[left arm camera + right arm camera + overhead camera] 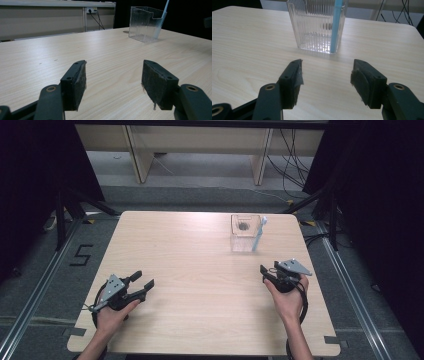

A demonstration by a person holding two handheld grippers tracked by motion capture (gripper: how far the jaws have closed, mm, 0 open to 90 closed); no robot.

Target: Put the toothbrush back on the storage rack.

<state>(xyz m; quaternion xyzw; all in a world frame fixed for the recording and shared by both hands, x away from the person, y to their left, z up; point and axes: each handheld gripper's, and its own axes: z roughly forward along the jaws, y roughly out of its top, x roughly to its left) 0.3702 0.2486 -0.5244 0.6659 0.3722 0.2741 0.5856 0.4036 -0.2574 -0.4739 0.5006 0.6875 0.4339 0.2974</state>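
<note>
Both tongs — left (pixel 142 282), right (pixel 267 271) — gape empty near the clear holder (pixel 244 234) with its toothbrush (pixel 259 234).

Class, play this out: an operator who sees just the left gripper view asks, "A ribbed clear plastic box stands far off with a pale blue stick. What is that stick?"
Observer: A light blue toothbrush; the high view shows its white head on top, leaning at the ribbed clear plastic box.
Operator: Which gripper is nearer to it?
Observer: The right gripper; the box stands just beyond its open jaws.
Operator: Is the right gripper holding anything?
Observer: No, bare wooden table shows between its jaws.
</note>
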